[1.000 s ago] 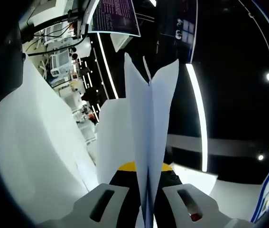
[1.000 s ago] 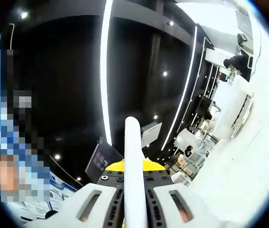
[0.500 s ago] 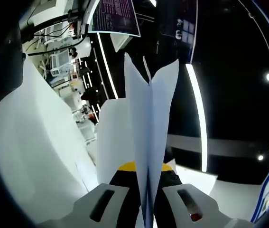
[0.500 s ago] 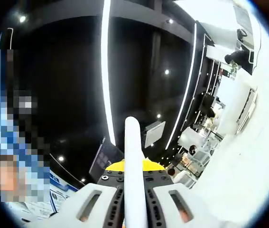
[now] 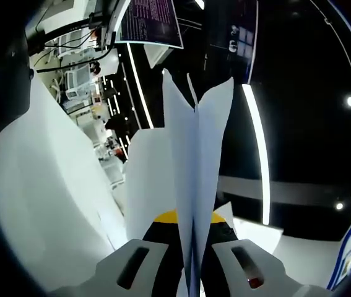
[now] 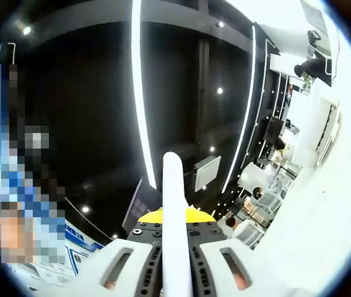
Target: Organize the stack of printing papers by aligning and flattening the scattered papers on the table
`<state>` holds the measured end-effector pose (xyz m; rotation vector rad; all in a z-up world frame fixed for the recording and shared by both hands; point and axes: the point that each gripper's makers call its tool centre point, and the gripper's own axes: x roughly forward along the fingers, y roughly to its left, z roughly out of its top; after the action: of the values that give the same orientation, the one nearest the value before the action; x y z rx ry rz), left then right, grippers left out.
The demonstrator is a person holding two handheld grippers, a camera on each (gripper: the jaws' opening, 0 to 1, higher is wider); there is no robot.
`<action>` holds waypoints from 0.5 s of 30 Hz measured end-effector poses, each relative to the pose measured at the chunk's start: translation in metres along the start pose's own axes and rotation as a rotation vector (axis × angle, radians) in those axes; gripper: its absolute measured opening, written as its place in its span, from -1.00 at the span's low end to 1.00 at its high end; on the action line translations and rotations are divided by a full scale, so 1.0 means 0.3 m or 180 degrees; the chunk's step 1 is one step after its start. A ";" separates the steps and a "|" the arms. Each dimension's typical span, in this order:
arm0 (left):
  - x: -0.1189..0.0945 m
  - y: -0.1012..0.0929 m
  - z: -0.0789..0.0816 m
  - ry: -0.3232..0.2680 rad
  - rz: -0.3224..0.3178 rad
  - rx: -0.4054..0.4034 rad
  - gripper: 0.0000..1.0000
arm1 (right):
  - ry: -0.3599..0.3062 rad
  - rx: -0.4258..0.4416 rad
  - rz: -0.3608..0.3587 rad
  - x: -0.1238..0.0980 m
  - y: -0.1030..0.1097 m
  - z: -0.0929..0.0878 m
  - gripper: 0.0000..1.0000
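Left gripper (image 5: 190, 272): jaws pinching stack of white papers (image 5: 194, 161), sheets rising edge-on and fanning apart at top. Framing matching earlier picture; no shift showing. Right gripper (image 6: 176, 272): jaws clamping same papers' edge, standing upright between them. Background light strip (image 6: 139, 93) and screen (image 6: 206, 173) sliding across view versus earlier: camera tilting, grip unchanged.

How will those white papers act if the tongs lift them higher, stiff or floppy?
Probably floppy: in the left gripper view the papers fan apart above the left tongs. Likely light, since thin sheets stand upright from one pinch. The edge in the right tongs looks tidier, so pinched sheets may hold together.
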<state>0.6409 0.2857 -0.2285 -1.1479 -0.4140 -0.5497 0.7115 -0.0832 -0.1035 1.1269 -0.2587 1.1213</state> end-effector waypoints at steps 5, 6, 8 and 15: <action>0.000 0.000 0.000 0.0000 -0.0002 -0.0001 -0.86 | -0.0052 0.0078 0.0040 0.013 -0.007 0.008 -0.97; 0.000 0.000 0.000 -0.0001 -0.0003 -0.0002 -0.86 | -0.0050 0.0079 0.0039 0.015 -0.008 0.007 -0.97; 0.000 0.000 0.000 -0.0002 -0.0003 -0.0002 -0.86 | -0.0058 0.0090 0.0046 0.019 -0.009 0.008 -0.97; 0.000 0.001 0.001 -0.0004 -0.0006 -0.0007 -0.86 | -0.0086 0.0144 0.0067 0.037 -0.041 0.033 -0.97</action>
<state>0.6410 0.2862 -0.2285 -1.1501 -0.4157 -0.5514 0.7302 -0.0848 -0.0988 1.1824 -0.2678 1.1359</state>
